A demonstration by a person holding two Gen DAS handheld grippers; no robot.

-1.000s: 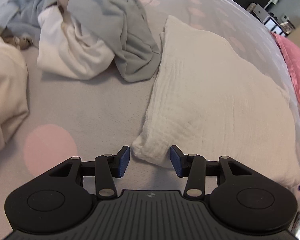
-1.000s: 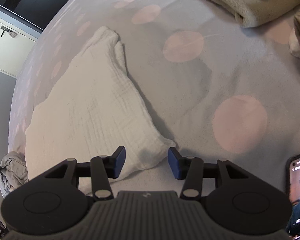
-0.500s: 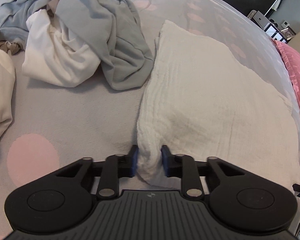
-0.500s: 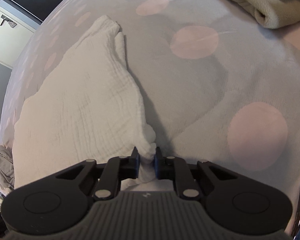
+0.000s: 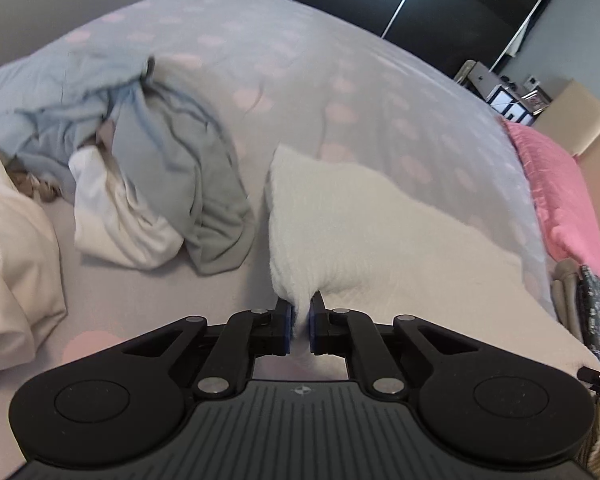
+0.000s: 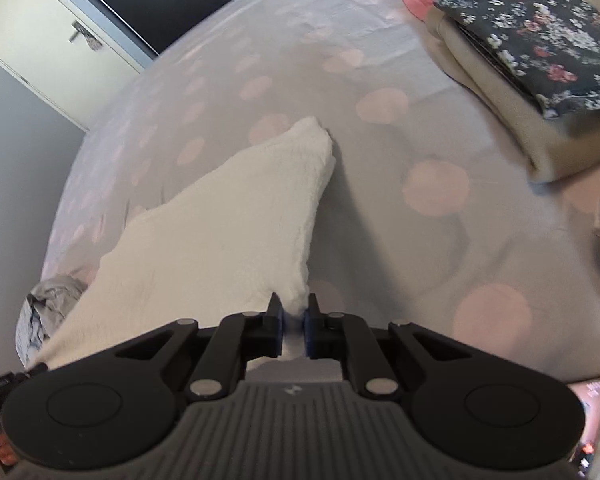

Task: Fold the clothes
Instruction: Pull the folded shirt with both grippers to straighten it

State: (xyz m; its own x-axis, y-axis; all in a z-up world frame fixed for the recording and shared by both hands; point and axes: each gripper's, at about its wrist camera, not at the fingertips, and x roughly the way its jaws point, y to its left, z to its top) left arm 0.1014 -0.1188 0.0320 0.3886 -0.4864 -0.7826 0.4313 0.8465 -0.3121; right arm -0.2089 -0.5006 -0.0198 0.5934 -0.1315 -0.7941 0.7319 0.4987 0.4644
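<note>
A white textured cloth (image 5: 380, 232) lies on the grey bed with pink dots. My left gripper (image 5: 299, 326) is shut on the cloth's near left corner and holds it lifted off the bed. In the right wrist view the same cloth (image 6: 228, 232) stretches away to the left. My right gripper (image 6: 293, 330) is shut on its near right corner, also raised. The cloth's near edge hangs between the two grippers and its far end rests on the bed.
A heap of unfolded clothes, grey-blue (image 5: 172, 168), white (image 5: 116, 220) and cream (image 5: 12, 264), lies left. A folded stack with a floral piece (image 6: 536, 40) on a beige one sits right. A pink pillow (image 5: 556, 192) lies at the bed's far right. A phone (image 6: 588, 408) lies near right.
Both grippers closed on the cloth's near corners, then lifted them off the bed. Both views have tilted up, showing more of the room.
</note>
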